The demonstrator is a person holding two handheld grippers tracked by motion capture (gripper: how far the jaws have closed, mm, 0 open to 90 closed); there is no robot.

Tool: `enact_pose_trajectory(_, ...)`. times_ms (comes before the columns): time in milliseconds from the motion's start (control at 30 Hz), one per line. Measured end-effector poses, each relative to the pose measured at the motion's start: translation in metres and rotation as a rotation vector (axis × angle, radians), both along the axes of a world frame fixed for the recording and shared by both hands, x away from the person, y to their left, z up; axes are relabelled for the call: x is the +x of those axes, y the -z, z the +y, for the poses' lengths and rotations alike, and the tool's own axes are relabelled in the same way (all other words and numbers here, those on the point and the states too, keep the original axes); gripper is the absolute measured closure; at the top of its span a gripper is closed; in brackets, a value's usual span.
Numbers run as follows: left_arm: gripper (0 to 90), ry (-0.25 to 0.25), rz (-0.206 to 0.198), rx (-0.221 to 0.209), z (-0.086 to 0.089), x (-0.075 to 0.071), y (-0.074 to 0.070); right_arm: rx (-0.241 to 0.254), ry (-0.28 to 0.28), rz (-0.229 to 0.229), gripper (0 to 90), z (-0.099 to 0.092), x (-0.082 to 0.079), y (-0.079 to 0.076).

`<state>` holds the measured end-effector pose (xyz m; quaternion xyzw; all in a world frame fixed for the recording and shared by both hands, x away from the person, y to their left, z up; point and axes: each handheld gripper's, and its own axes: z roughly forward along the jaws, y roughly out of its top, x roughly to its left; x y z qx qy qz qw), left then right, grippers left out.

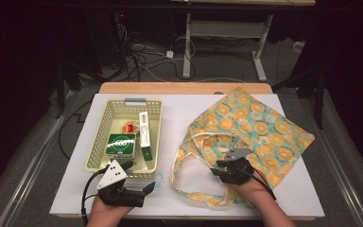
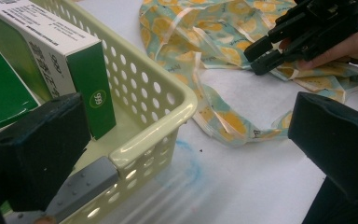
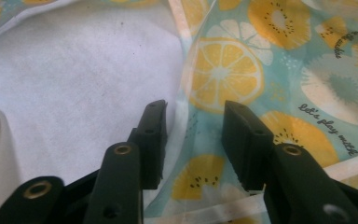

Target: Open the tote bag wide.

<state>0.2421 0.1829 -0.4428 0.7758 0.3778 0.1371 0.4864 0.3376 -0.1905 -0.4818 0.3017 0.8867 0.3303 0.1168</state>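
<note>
A cloth bag (image 1: 246,127) printed with orange and lemon slices lies flat on the right of the white table, its handles looped toward the front. My right gripper (image 1: 227,168) rests on the bag's near edge. In the right gripper view this gripper (image 3: 193,126) is open, its jaws either side of a hem of the bag (image 3: 270,70), with a gap still visible. My left gripper (image 1: 139,176) is open at the front right corner of a cream basket (image 1: 105,118). In the left gripper view its jaws (image 2: 186,126) straddle that basket corner (image 2: 177,112) without touching it.
The basket holds a green box (image 1: 121,144), a long white-and-green box (image 1: 144,130) and a small red-and-yellow packet (image 1: 130,126). A faint blue smudge (image 2: 191,158) marks the table beside the basket. Cables and a desk frame lie on the floor beyond the table.
</note>
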Motion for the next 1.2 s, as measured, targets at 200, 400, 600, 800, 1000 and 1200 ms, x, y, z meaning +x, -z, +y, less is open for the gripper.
enact_pose_trajectory(200,0.0,0.005,0.004,0.005,-0.002,0.0,0.001,0.004,0.011,-0.01,74.9,-0.001,0.0,0.0)
enact_pose_trajectory(400,0.0,0.004,0.003,0.005,-0.001,0.001,0.0,0.029,0.017,-0.005,86.4,-0.004,0.001,0.001)
enact_pose_trajectory(600,0.0,0.005,0.004,0.007,-0.002,0.001,0.001,0.066,0.023,0.006,88.0,-0.009,0.002,0.0)
enact_pose_trajectory(800,0.0,0.006,0.004,0.008,-0.002,0.001,0.001,0.092,0.04,0.005,86.6,-0.014,0.001,-0.003)
enact_pose_trajectory(1000,0.0,0.005,0.004,0.008,-0.002,0.001,0.001,0.078,0.044,-0.002,87.1,-0.015,0.002,-0.002)
enact_pose_trajectory(1200,0.0,0.004,0.003,0.006,-0.001,0.001,0.0,0.081,0.05,-0.013,87.6,-0.018,0.002,-0.005)
